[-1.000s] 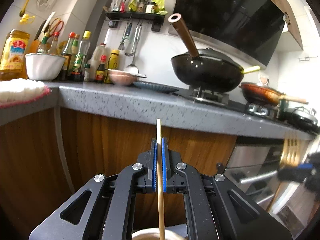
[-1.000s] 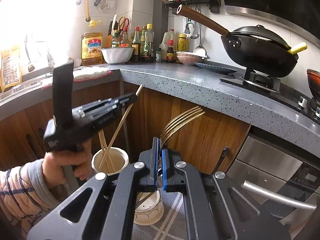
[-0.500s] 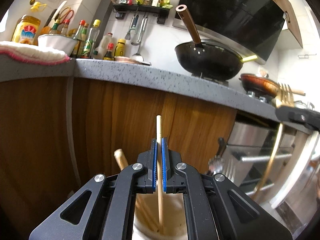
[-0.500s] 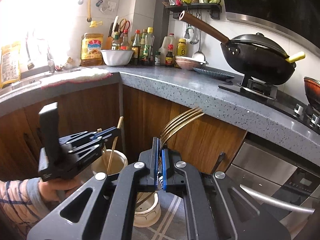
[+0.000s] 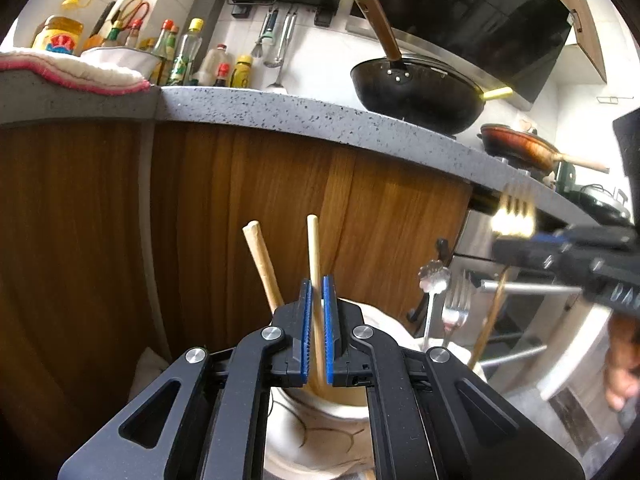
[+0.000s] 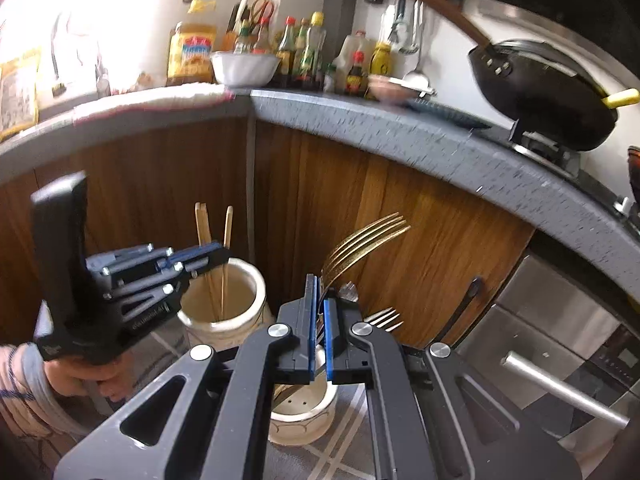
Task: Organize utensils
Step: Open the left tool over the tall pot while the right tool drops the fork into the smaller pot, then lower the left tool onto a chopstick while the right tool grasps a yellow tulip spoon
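Note:
My left gripper (image 5: 317, 292) has a small gap between its jaws; a wooden chopstick (image 5: 313, 248) stands loose between them, its lower end in a cream ceramic holder (image 5: 320, 436). Another chopstick (image 5: 262, 264) leans in the same holder. In the right wrist view the left gripper (image 6: 218, 250) sits over that holder (image 6: 224, 308). My right gripper (image 6: 319, 292) is shut on a gold fork (image 6: 368, 240), held above a second cream holder (image 6: 302, 416) that has a silver fork (image 6: 384, 318) in it. The gold fork also shows in the left wrist view (image 5: 516, 216).
Both holders stand on a low surface with a striped cloth (image 6: 344, 436) in front of wooden cabinet doors (image 5: 248, 208). A grey speckled counter (image 5: 304, 116) runs above with bottles, a white bowl (image 6: 244, 68) and a black wok (image 5: 416, 88). An oven handle (image 6: 560, 384) is at the right.
My left gripper has lowered the chopstick into the holder and its jaws have parted slightly. My right gripper has come down with the gold fork over the second holder.

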The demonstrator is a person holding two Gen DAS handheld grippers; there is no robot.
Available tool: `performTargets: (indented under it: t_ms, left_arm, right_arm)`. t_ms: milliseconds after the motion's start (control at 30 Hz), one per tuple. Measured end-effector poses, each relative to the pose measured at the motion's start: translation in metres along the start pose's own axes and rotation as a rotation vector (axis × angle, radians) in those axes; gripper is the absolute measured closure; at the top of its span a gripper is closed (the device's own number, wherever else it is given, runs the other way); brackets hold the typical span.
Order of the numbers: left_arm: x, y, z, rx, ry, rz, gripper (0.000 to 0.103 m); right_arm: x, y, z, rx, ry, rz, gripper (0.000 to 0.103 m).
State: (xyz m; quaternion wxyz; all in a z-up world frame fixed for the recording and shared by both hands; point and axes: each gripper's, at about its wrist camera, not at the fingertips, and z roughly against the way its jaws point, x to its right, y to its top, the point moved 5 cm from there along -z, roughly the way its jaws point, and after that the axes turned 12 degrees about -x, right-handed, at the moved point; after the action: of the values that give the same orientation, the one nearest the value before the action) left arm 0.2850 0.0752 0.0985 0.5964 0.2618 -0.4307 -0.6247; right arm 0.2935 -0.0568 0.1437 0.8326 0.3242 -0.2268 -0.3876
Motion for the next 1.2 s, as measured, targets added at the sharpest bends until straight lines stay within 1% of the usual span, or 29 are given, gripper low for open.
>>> performTargets:
  t_ms: [133,200,300,367,433,567,600,633,667,700,800,833,867,1067,1200]
  left_arm:
    - [-0.004,-0.001,0.008,0.017,0.001,0.017,0.087]
    - [-0.005,-0.001,0.012,0.019,-0.008,0.028,0.086]
    - [-0.006,-0.002,0.018,0.022,-0.013,0.033,0.081]
    - [-0.005,-0.005,0.023,0.029,-0.025,0.037,0.07]
    - [-0.002,-0.011,0.031,0.037,-0.018,0.041,0.063]
    - [0.0,-0.026,0.038,0.007,-0.009,0.052,0.06]
    - [0.001,-0.031,0.041,-0.003,-0.006,0.053,0.058]
    - [0.0,-0.034,0.042,-0.009,-0.003,0.057,0.057]
    - [0.0,-0.039,0.044,-0.018,0.002,0.065,0.056]
    - [-0.001,-0.044,0.045,-0.033,0.007,0.075,0.056]
    - [-0.004,-0.06,0.043,-0.08,0.008,0.101,0.056]
    - [-0.003,-0.069,0.041,-0.112,0.008,0.103,0.056]
    - [-0.002,-0.075,0.039,-0.128,0.013,0.1,0.056]
    - [0.007,-0.106,0.02,-0.259,0.032,0.058,0.056]
    - [0.018,-0.122,0.007,-0.343,0.031,0.009,0.058]
  right_arm:
    - [-0.006,-0.007,-0.02,-0.04,-0.003,0.014,0.1]
    - [-0.005,-0.006,-0.023,-0.037,0.001,0.001,0.1]
    - [-0.005,-0.003,-0.027,-0.038,0.011,-0.011,0.1]
    - [-0.003,-0.001,-0.03,-0.032,0.019,-0.032,0.1]
    - [0.001,0.0,-0.033,-0.028,0.019,-0.05,0.1]
    - [0.003,-0.002,-0.039,-0.021,0.031,-0.077,0.096]
    - [0.002,-0.004,-0.04,-0.024,0.034,-0.079,0.091]
    - [0.001,-0.006,-0.042,-0.027,0.042,-0.08,0.08]
    - [-0.001,-0.009,-0.044,-0.036,0.051,-0.075,0.075]
    - [-0.004,-0.011,-0.046,-0.041,0.054,-0.064,0.069]
    - [-0.012,-0.022,-0.047,-0.051,0.053,-0.049,0.068]
    - [-0.012,-0.026,-0.045,-0.049,0.056,-0.055,0.068]
    - [-0.012,-0.03,-0.043,-0.046,0.06,-0.062,0.068]
    - [-0.008,-0.06,-0.02,-0.022,0.063,-0.099,0.068]
    - [-0.01,-0.096,-0.015,-0.08,0.068,-0.104,0.067]
